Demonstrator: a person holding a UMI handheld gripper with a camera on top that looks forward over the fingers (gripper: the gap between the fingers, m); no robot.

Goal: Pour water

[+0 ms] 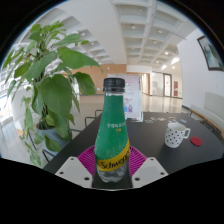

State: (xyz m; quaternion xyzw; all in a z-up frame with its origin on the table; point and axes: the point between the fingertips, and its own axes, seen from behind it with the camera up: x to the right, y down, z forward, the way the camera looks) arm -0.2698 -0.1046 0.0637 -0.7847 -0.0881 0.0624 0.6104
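Standing upright between the fingers, the green bottle point(115, 130) has its dark cap on and a yellow label facing the camera. The gripper point(113, 165) pinches it low on the body, both pink pads point(88, 159) pressed against its sides, probably to leave the neck free for tipping. Beyond it on the dark table point(160, 135) sits a white cup point(177, 133), likely the pouring target. A leafy plant point(45, 85) stands alongside.

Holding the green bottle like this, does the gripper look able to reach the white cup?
Probably yes: the gripper grips the green bottle, and the dark table between it and the white cup looks bare.
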